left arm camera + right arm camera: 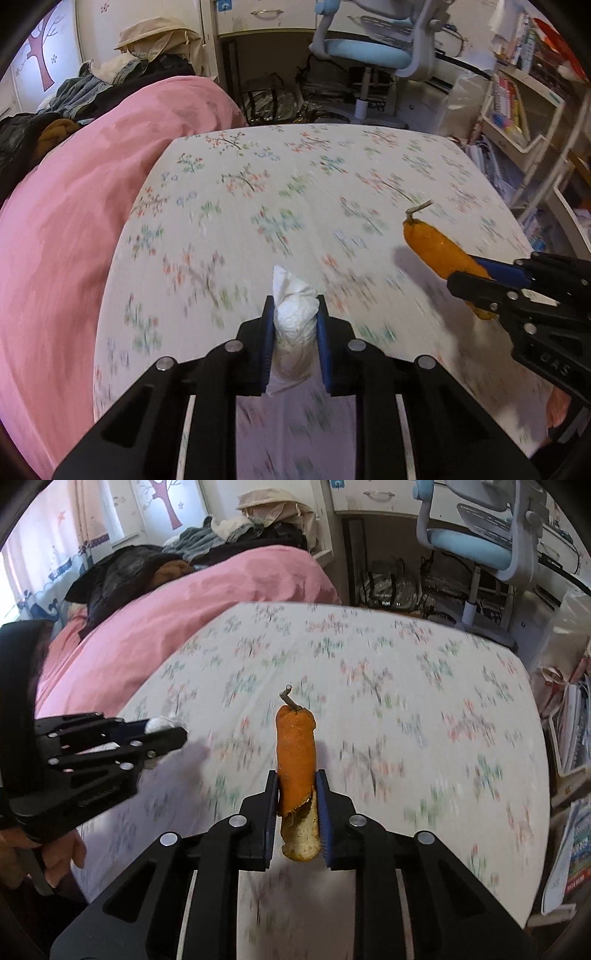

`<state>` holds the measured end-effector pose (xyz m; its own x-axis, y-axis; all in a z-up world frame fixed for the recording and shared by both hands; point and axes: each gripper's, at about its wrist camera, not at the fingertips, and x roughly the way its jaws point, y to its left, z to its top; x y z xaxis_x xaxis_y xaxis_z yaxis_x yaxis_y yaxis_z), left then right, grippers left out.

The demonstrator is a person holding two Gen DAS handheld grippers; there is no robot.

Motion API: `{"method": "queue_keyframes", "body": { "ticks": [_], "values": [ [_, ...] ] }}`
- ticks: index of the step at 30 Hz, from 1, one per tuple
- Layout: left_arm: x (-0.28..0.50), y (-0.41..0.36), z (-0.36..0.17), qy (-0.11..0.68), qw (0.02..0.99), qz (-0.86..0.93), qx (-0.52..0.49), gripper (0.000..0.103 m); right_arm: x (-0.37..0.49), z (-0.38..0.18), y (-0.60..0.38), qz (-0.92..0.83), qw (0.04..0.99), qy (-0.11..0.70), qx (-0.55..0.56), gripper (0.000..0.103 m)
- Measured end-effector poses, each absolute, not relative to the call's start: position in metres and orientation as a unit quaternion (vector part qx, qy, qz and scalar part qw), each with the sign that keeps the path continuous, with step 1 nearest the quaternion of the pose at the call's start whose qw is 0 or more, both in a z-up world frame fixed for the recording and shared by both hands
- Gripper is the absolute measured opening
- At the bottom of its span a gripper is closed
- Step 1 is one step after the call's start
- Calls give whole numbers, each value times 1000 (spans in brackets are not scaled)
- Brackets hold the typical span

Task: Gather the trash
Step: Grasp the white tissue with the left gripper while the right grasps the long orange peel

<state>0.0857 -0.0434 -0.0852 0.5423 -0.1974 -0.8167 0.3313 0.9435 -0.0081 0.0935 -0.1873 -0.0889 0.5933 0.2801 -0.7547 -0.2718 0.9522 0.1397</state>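
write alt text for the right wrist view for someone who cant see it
The right gripper is shut on a rolled orange peel with a short stem, held above a bed's floral sheet. At left, the left gripper is shut on a white tissue. A pink duvet and a blue desk chair lie beyond.

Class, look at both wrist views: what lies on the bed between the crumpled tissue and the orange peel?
Nothing: only bare floral sheet separates the tissue from the peel, clearest in the left wrist view.
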Motion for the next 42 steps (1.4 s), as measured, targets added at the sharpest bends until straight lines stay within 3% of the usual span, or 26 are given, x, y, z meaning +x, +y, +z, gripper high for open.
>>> {"method": "queue_keyframes", "body": {
  "ticks": [15, 21, 26, 29, 34, 37, 38, 39, 41, 42],
  "values": [
    [21, -42, -82, 433, 882, -146, 114, 21, 12, -92, -182, 154, 885, 439, -11, 19],
    [15, -40, -90, 448, 874, -143, 121, 26, 9, -99, -176, 150, 881, 449, -21, 19],
    [13, -45, -97, 452, 871, -131, 143, 58, 11, -104, -174, 148, 879, 452, -25, 24],
    [11, -50, -100, 448, 870, -124, 163, 66, 12, -107, -172, 144, 879, 453, -29, 42],
    [9, -56, -106, 454, 864, -122, 183, 67, 16, -111, -169, 144, 878, 454, -33, 43],
    [8, -57, -106, 453, 863, -130, 181, 59, 17, -113, -165, 144, 879, 453, -38, 43],
    [8, -57, -106, 454, 862, -134, 179, 41, 18, -114, -164, 144, 879, 453, -40, 42],
    [8, -57, -108, 459, 859, -139, 177, 30, 18, -115, -163, 145, 878, 454, -43, 34],
    [7, -58, -108, 453, 861, -138, 185, 23, 18, -116, -162, 146, 878, 454, -48, 21],
    [6, -57, -106, 452, 862, -143, 181, 21, 17, -115, -161, 147, 878, 453, -48, 20]
  ]
}}
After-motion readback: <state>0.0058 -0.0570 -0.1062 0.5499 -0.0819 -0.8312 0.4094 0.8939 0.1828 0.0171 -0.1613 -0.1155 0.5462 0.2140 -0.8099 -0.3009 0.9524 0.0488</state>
